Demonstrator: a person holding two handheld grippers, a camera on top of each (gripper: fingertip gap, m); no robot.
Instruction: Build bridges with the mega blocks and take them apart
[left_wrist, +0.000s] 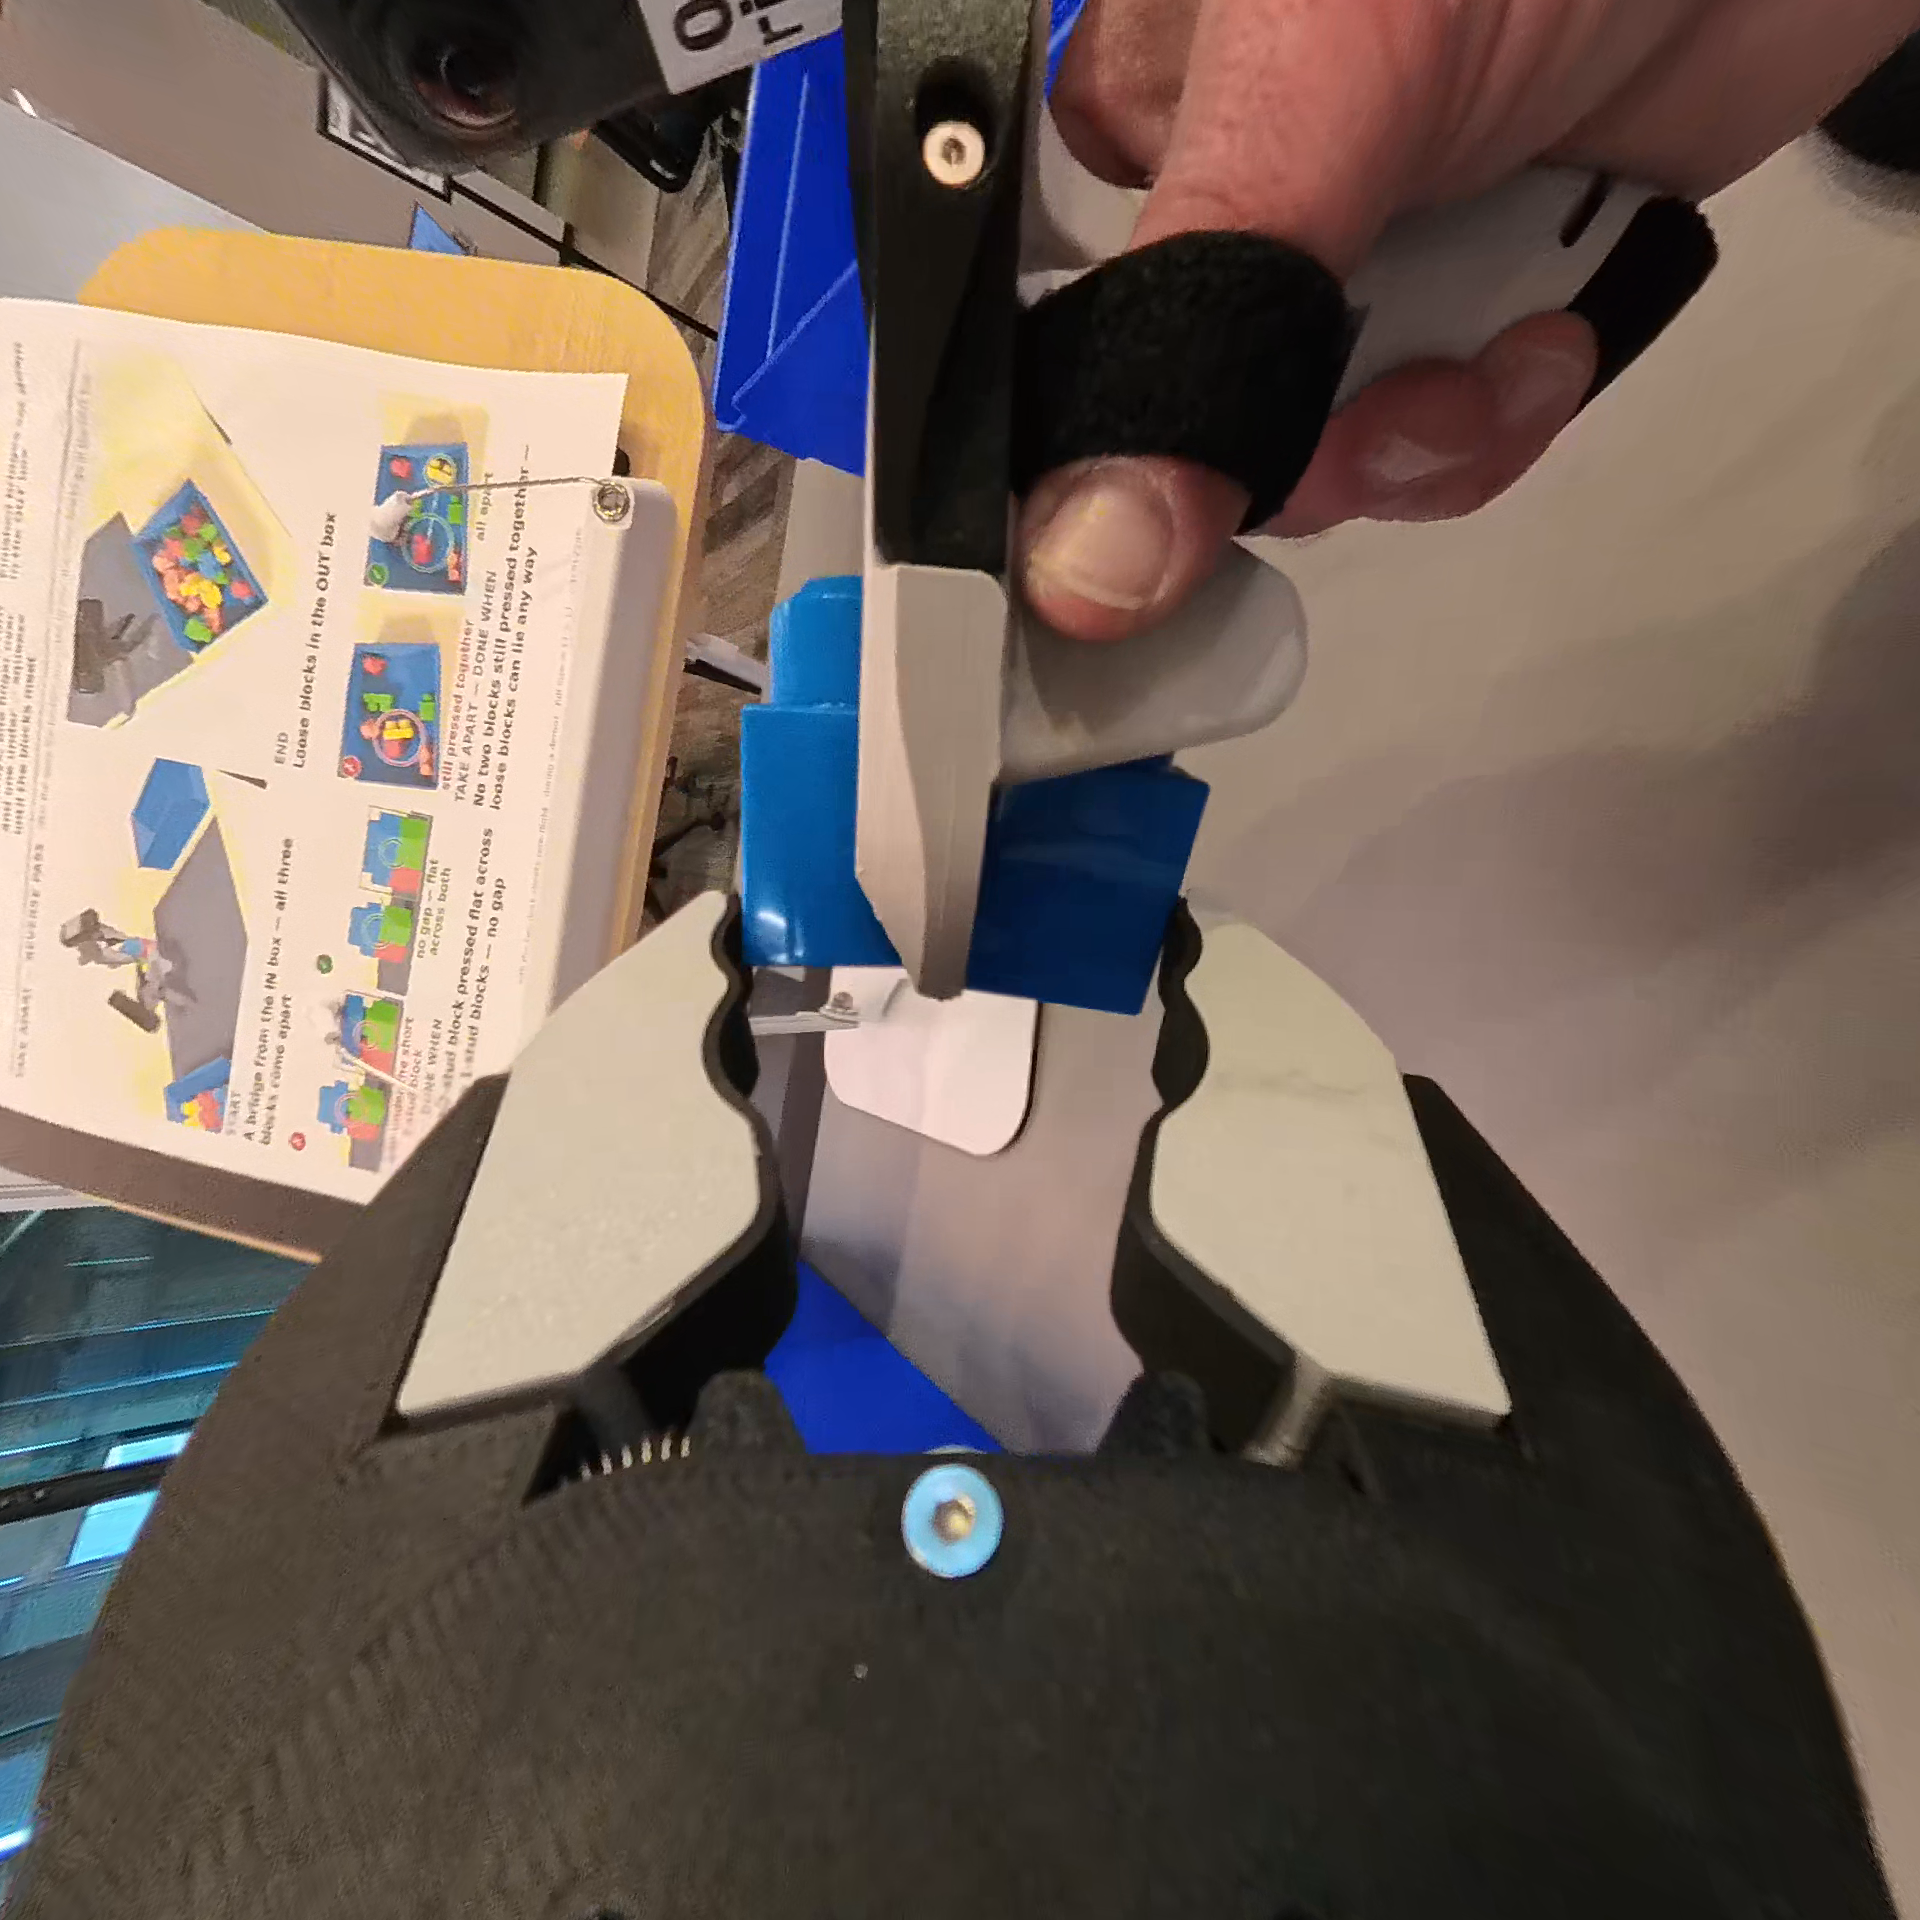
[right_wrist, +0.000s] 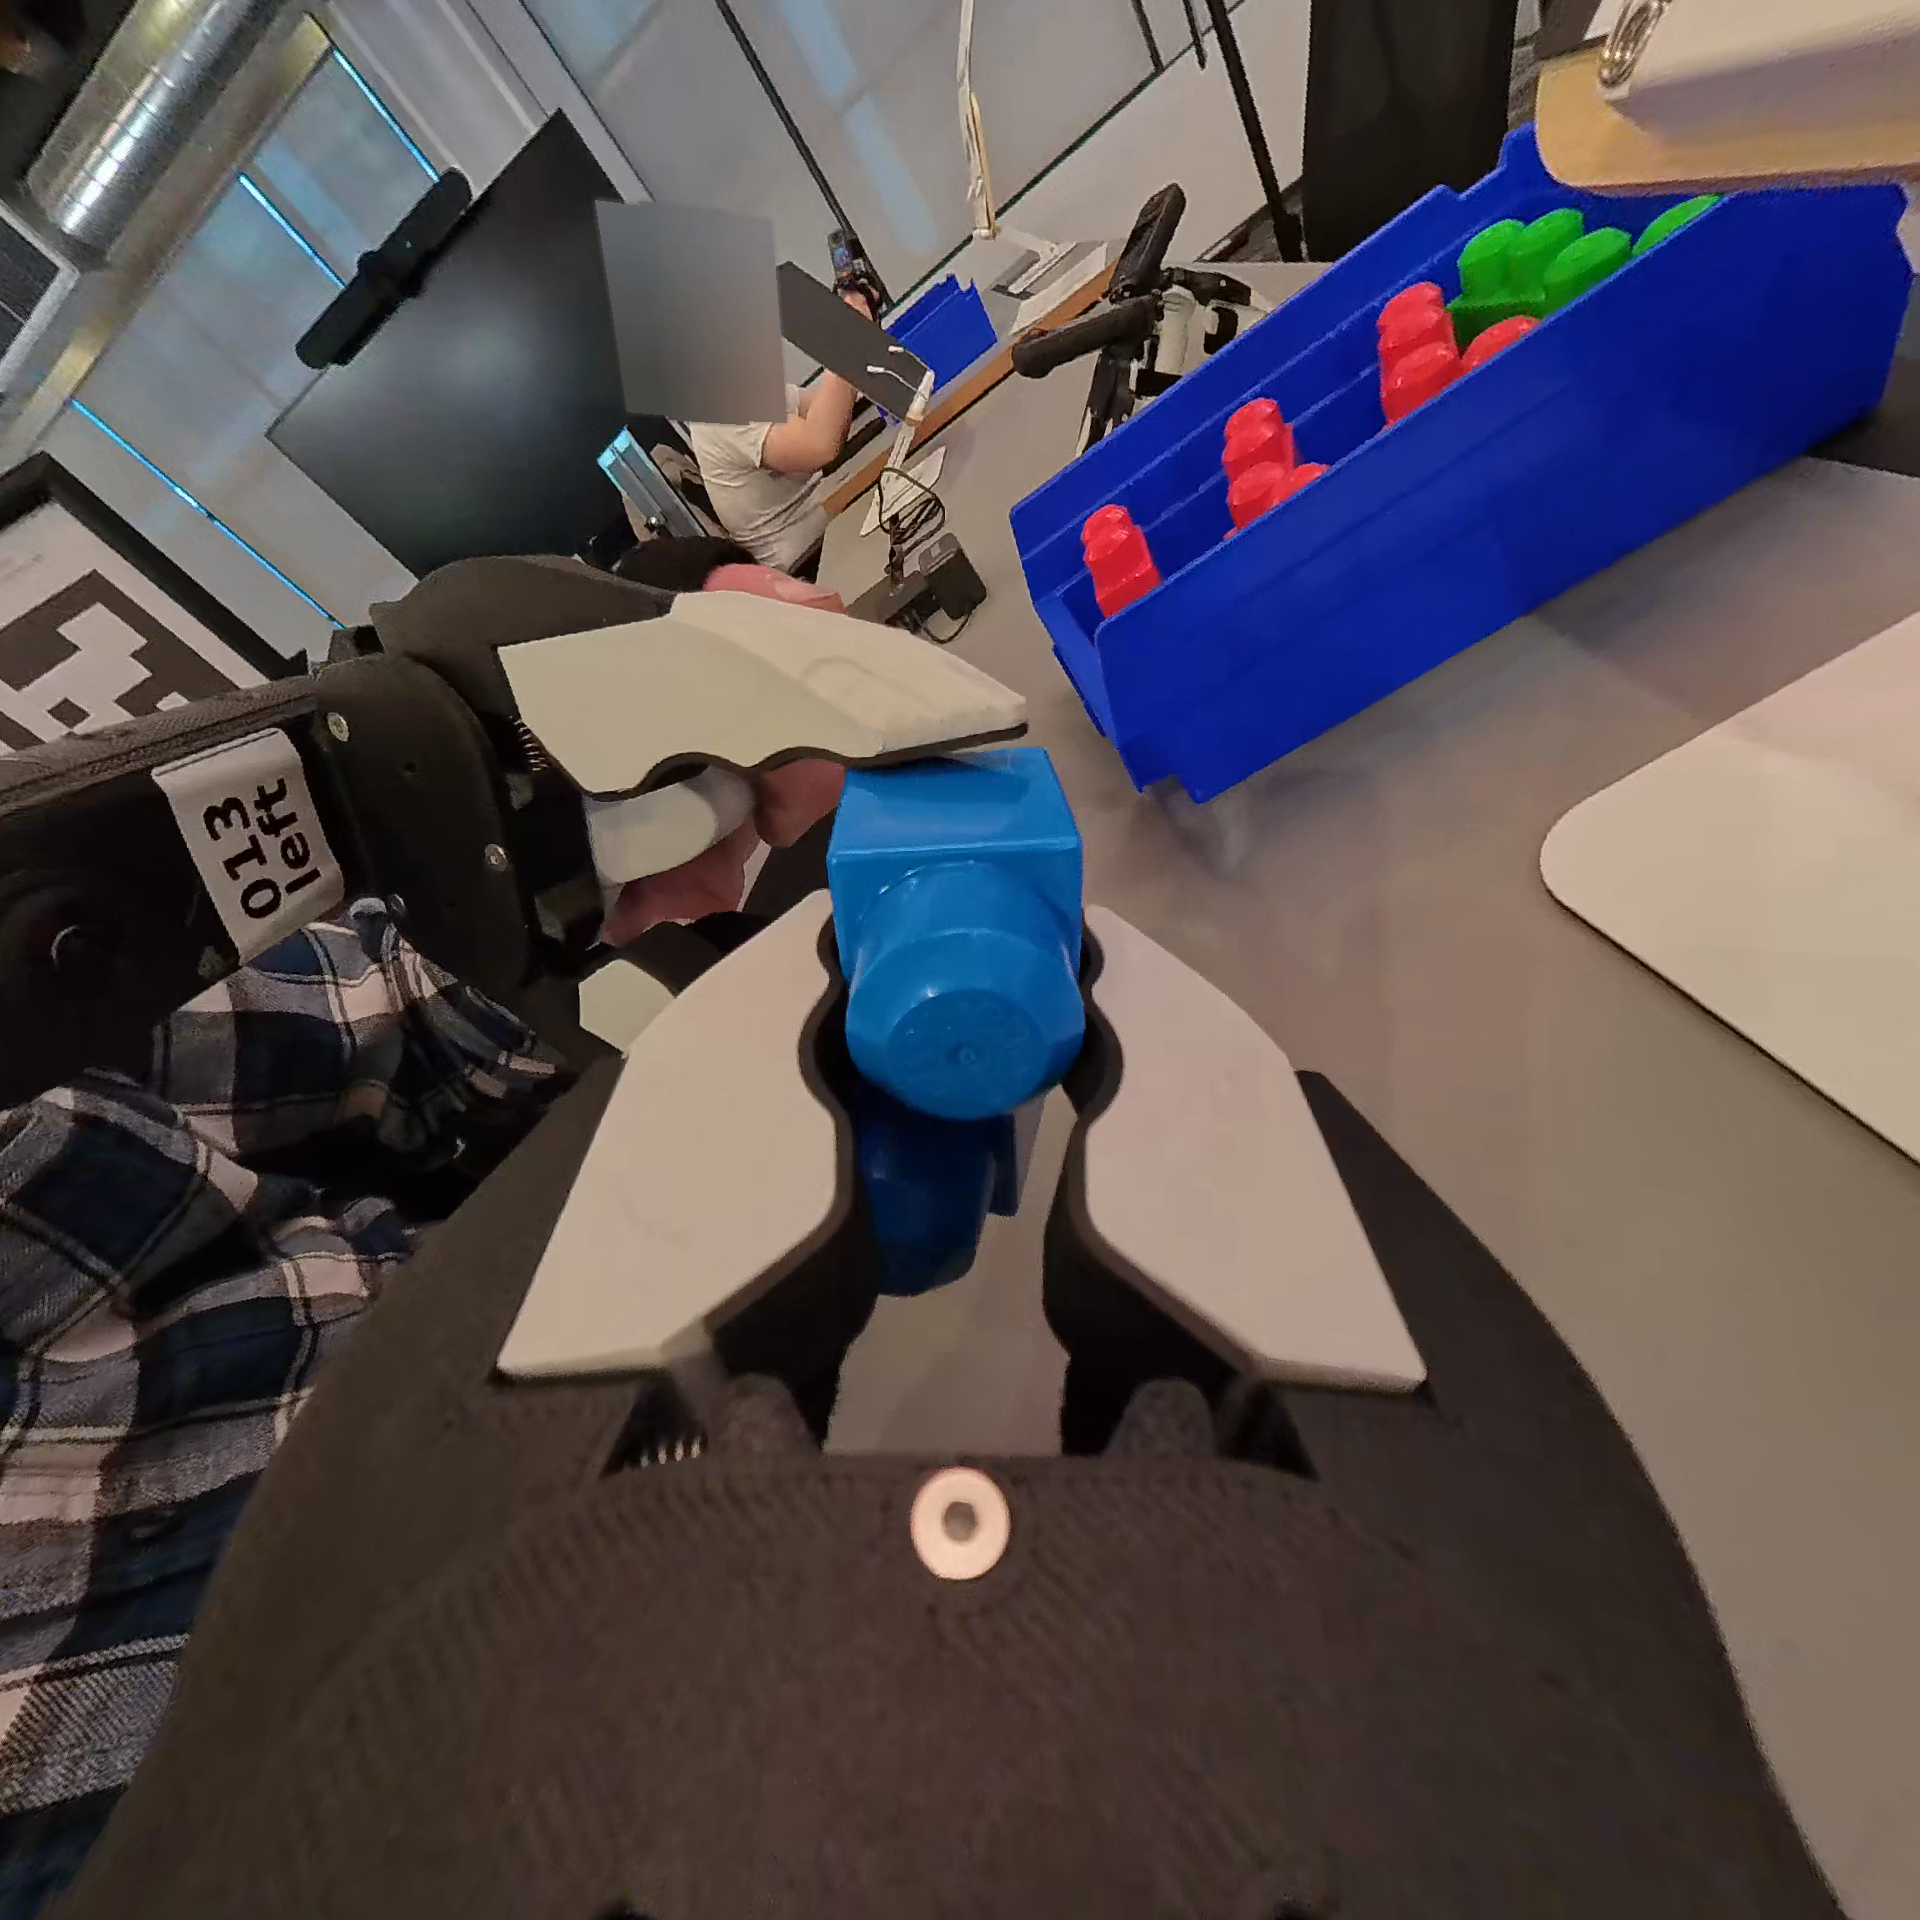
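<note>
Both handheld grippers meet on one bright blue plastic mega block (right_wrist: 951, 883), held in the air above the grey tabletop (right_wrist: 1403, 1039). The right gripper (right_wrist: 958, 977) has its jaws set narrow, and its grey fingers (right_wrist: 727, 1091) press on opposite flanks of the block, whose round stud points back at that camera. The left gripper (left_wrist: 961, 940) reaches in from the side with its jaws set wide; its black-edged fingertips (left_wrist: 727, 966) bracket the two ends of the same blue piece, and one pad lies flat on the block's upper face in the right wrist view. Whether the piece is a single long block or two pressed together is hard to judge, since a right-gripper finger crosses it. A bare hand (left_wrist: 1351, 260) with a black strap grips the right tool. Well beyond, a blue plastic bin (right_wrist: 1455, 623) holds red studded blocks (right_wrist: 1257, 447) and green studded blocks (right_wrist: 1538, 265). A printed instruction sheet (left_wrist: 312, 727) lies on a pale wooden board (left_wrist: 665, 416).
</note>
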